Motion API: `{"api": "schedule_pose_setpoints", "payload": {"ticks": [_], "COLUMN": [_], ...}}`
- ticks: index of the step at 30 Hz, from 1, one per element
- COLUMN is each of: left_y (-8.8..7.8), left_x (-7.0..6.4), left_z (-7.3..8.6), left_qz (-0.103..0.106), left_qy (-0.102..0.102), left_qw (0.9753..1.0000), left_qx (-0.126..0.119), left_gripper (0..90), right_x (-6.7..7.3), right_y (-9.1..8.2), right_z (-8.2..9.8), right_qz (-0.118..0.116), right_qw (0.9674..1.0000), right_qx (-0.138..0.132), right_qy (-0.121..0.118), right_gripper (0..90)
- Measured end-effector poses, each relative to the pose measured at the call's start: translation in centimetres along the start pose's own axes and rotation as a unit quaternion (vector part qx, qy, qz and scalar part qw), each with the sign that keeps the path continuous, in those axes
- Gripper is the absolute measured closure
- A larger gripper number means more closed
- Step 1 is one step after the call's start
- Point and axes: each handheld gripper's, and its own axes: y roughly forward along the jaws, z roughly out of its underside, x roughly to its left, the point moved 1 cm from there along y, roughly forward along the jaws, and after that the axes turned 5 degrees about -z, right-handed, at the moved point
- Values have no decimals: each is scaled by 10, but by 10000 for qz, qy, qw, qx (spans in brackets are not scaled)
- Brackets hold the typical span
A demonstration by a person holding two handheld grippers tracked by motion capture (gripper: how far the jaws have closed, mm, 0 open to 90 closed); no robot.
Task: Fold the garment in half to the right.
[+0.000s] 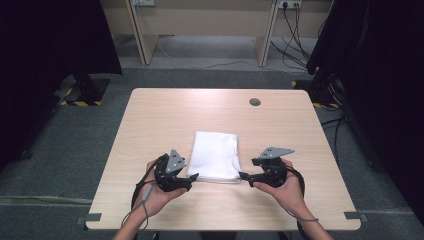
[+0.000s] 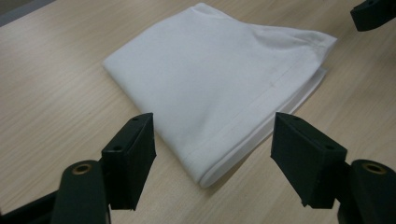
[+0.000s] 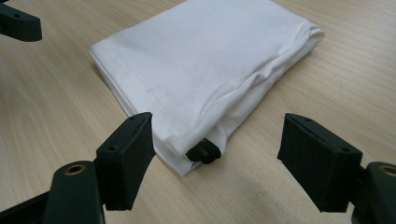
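Note:
A white folded cloth (image 1: 215,155) lies flat in the middle of the wooden table (image 1: 165,115). My left gripper (image 1: 192,178) sits at the cloth's near left corner, jaws wide apart. In the left gripper view that corner (image 2: 205,175) lies between the open jaws of the left gripper (image 2: 214,140), untouched by the pads. My right gripper (image 1: 243,176) stands open at the near right corner. In the right gripper view its jaws (image 3: 217,140) flank the cloth (image 3: 201,60), and a small black piece (image 3: 204,153) pokes out of the fold there.
A round cable hole (image 1: 255,102) sits near the table's far edge. Dark curtains (image 1: 45,45) hang at both sides, and cables (image 1: 300,45) trail over the floor behind. Each gripper view catches a jaw of the other gripper (image 2: 373,14) (image 3: 18,21) in a top corner.

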Motion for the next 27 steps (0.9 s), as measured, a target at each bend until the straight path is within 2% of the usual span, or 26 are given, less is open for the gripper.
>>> {"api": "schedule_pose_setpoints", "payload": {"ticks": [11, 27], "left_y": [-21, -46], "left_x": [10, 27], "left_z": [7, 24], "left_qz": [-129, -375], "left_qy": [-268, -599], "left_qw": [9991, 9960], "left_qx": [-317, -553], "left_gripper": [271, 256], "right_x": [0, -11], "right_y": [-12, -35], "right_z": [2, 11], "right_qz": [-18, 159], "right_qw": [9999, 9996], "right_qx": [-85, -175], "right_qy": [51, 125], "right_gripper": [203, 180]}}
